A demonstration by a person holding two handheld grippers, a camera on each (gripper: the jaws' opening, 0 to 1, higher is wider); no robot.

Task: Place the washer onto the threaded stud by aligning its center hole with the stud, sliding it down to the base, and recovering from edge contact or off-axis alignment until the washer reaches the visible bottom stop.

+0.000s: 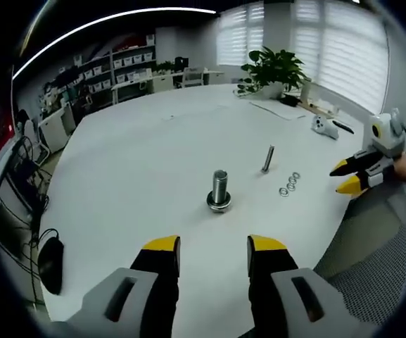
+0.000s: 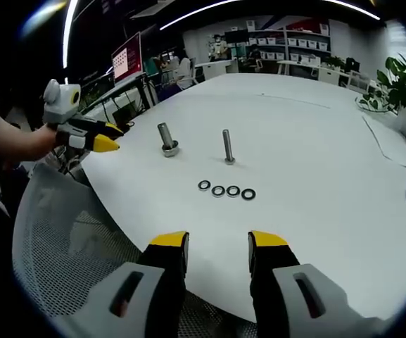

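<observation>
Left gripper view, left to right:
- Black mouse (image 1: 50, 262) near the table's left edge, cables beyond the edge.
- White table (image 1: 139, 162), broad and round-edged, bare between the near rim and the studs.
- Left gripper (image 1: 206, 246), jaws apart, nothing between them, over the near rim.
- Thick threaded stud (image 1: 219, 189), upright, with a washer-like ring at its base; whether that is a loose washer cannot be told.
- Thin stud (image 1: 267, 159), upright, well apart from the thick one.
- Washers (image 1: 290, 183), a short row flat on the table just right of the thin stud.
- White controller (image 1: 324, 126) and potted plant (image 1: 273, 70) toward the far right edge, below blinded windows.
- Right gripper (image 1: 348, 176) at the right rim, held in a hand, tips beside a mesh chair back (image 1: 371, 253).

Right gripper view, left to right:
- Left gripper (image 2: 108, 137), hand-held at the left rim, off the table edge; its jaw gap cannot be told here.
- Mesh chair back (image 2: 69, 239) under the near rim.
- Thick threaded stud (image 2: 167, 139), then thin stud (image 2: 227, 146).
- Four washers (image 2: 226, 190) in a row, near the thin stud, clear table all round.
- Right gripper (image 2: 218, 246), jaws apart and empty, short of the washers.
- This view counts the washers plainly and shows shelving and a red screen (image 2: 127, 56) behind.
</observation>
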